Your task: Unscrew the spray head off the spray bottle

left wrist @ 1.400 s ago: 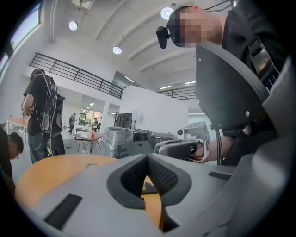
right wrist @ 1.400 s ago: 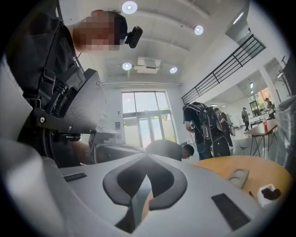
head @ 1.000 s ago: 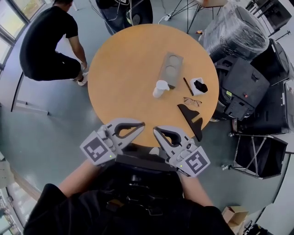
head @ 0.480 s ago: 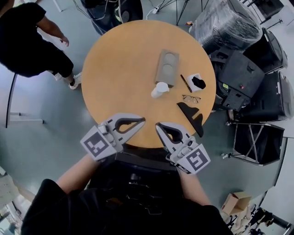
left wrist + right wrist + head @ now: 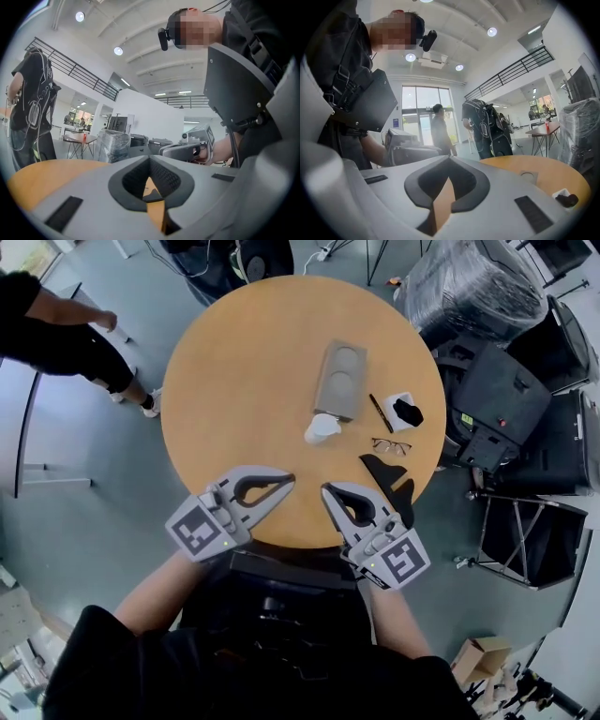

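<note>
Plainly, the left gripper [image 5: 284, 483] and right gripper [image 5: 327, 491] hover at the round counter's [image 5: 234, 381] lower edge, jaws pressed together on nothing. The white spray bottle [image 5: 322, 427] sits well above them, mid-frame, just beside a grey tray [image 5: 339, 381].

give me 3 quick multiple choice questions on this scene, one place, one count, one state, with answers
1. Where are the glasses? A on the table, right part; B on the floor; C on a chair.
2. How many round hollows has the grey tray? A one; B two; C four.
3. The left gripper and right gripper are: A both wide open; B both shut, empty; C both shut on a cloth.
Answers: A, they lie on the wood near its right rim; B, two circles show in it; B, each gripper view shows jaws together, nothing between.
</note>
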